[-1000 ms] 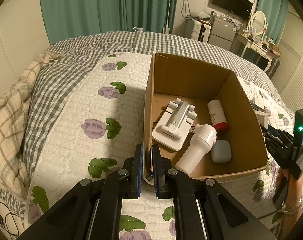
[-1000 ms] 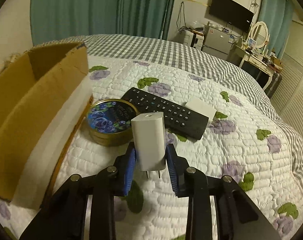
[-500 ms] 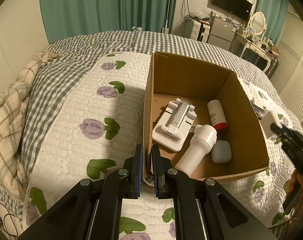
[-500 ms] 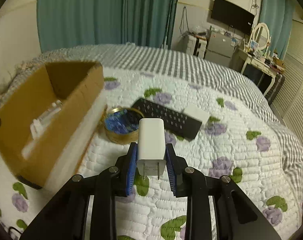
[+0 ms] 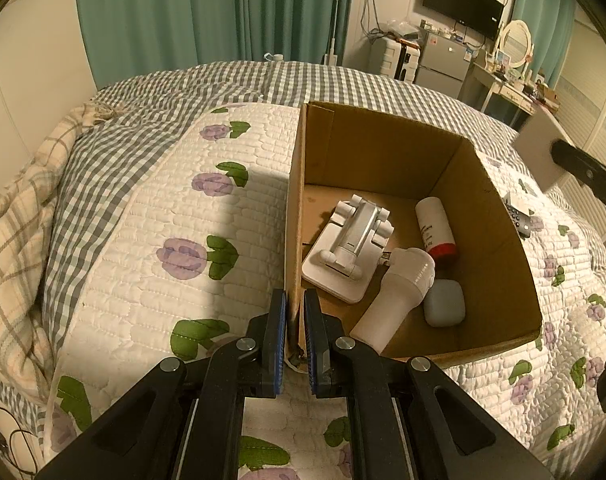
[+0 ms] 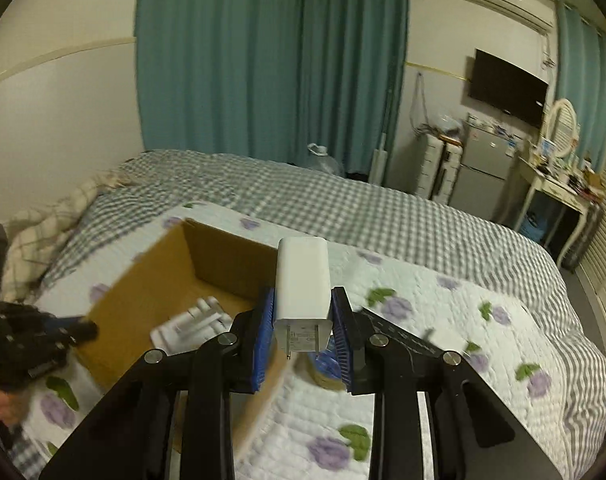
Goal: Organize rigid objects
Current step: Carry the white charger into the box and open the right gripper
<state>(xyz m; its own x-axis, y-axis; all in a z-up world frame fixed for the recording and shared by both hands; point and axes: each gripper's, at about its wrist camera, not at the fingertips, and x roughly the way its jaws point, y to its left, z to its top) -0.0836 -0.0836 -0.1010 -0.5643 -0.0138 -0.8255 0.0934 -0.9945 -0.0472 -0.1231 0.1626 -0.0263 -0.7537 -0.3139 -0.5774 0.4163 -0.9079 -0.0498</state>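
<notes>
An open cardboard box (image 5: 499,264) sits on the quilted bed. My left gripper (image 5: 293,320) is shut on the box's near left wall at the corner. Inside lie a white folding stand (image 5: 345,248), a white bottle with a red cap (image 5: 435,226), a white cylinder device (image 5: 395,296) and a pale blue case (image 5: 445,304). My right gripper (image 6: 303,320) is shut on a white plug adapter (image 6: 302,280), held high above the bed beside the box (image 6: 159,292); its prongs point back at the camera. The adapter (image 5: 539,152) also shows at the left wrist view's right edge.
A black remote (image 6: 403,340) and a round tin with a blue lid (image 6: 325,364) lie on the quilt right of the box, partly hidden by my right gripper's fingers. A checked blanket covers the far bed. Desk, fridge and TV stand beyond.
My right gripper has risen with the adapter and swung toward the box, so the box interior now shows below it. The left gripper has kept its hold on the box wall.
</notes>
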